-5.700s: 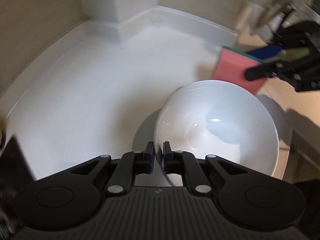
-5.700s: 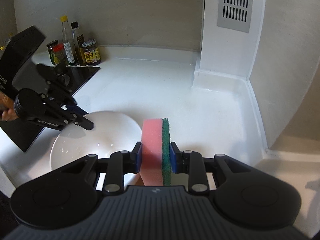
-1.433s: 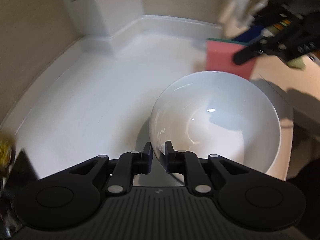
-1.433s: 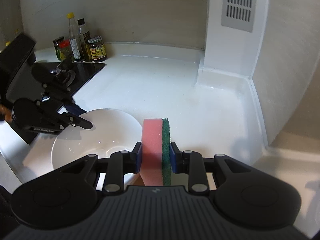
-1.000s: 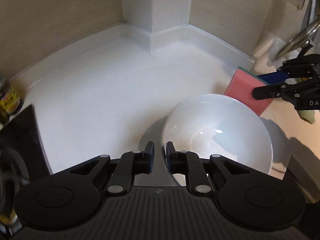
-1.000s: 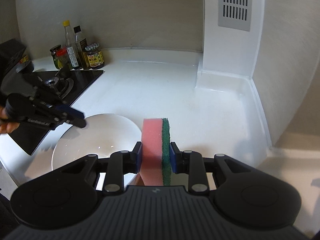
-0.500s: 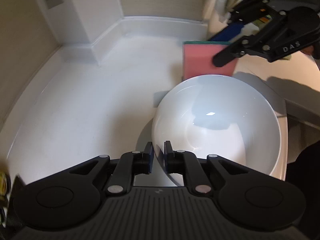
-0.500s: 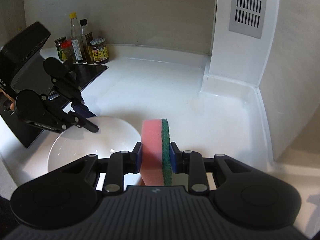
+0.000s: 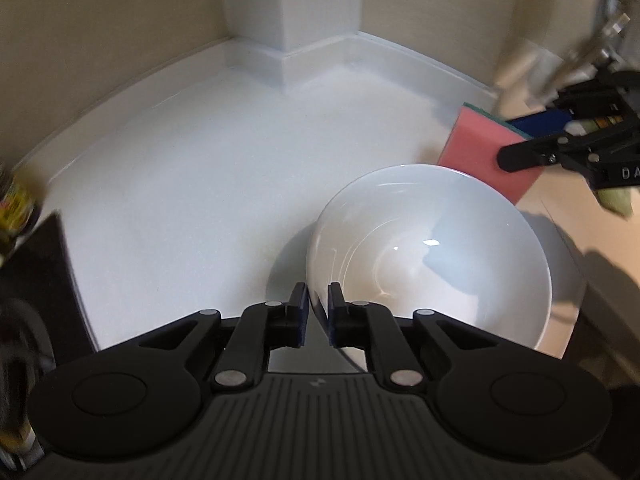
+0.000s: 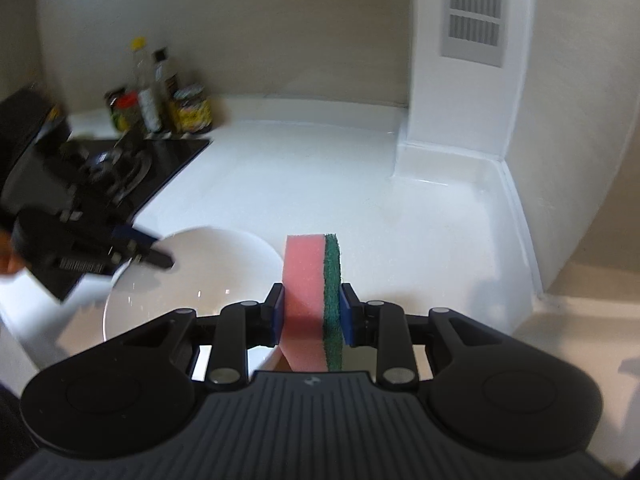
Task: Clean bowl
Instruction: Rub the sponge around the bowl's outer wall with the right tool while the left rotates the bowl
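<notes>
Between the jaws of your left gripper (image 9: 317,316) you see the rim of a plain glossy white bowl (image 9: 432,256), with no pattern on it. The gripper itself is matte black, with dark blue pads (image 9: 303,322) on the fingers and silver rivets. Between the jaws of your right gripper (image 10: 312,320), also black with blue pads, sits a sponge (image 10: 310,300): salmon pink on its thick side, dark green on its thin scouring side. Beyond both pairs of jaws the counter (image 10: 320,168) is plain white. The walls are beige. Far left of your right jaws, the stove (image 10: 160,160) is glossy black, and one bottle (image 10: 140,80) has a yellow cap.
</notes>
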Motion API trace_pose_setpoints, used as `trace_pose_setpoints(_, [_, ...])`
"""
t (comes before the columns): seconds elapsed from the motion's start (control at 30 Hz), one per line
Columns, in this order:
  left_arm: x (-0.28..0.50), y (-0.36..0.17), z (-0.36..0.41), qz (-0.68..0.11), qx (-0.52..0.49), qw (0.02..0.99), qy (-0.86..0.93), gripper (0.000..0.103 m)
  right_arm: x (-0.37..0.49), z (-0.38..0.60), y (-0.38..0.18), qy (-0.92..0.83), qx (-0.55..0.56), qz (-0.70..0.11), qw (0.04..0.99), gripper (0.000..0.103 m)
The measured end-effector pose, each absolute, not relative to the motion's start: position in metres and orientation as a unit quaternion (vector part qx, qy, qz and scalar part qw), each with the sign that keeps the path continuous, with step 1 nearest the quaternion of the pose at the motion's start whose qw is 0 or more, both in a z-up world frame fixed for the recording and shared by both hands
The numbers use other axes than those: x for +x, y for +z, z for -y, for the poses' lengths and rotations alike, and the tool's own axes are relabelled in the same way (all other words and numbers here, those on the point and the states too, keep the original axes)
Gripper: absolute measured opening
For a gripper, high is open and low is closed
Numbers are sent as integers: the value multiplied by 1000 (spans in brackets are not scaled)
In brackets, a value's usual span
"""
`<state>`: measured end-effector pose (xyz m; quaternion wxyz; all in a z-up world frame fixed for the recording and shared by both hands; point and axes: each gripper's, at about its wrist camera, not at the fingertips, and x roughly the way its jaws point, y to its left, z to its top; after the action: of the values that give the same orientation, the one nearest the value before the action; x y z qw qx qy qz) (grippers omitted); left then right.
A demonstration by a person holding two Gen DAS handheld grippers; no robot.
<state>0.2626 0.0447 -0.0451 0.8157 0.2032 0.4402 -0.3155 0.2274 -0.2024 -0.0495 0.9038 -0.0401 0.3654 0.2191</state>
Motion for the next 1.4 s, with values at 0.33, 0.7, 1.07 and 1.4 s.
trace_pose_setpoints(0.33, [290,-45,-21,-418,277,767,-400,9,246,189,-50,231,-61,-359,902,24])
trace_pose_setpoints(0.7, [258,-46,-48,-452,147,837,-273,5,222,186,-48,227,-57,-367,900,24])
trace_pose_setpoints(1.07, [288,-43,-21,-419,292,776,-369,7,246,173,-50,252,-72,-355,897,24])
trace_pose_setpoints(1.4, [252,-43,-47,-457,146,846,-232,11,220,177,-52,234,-46,-354,904,24])
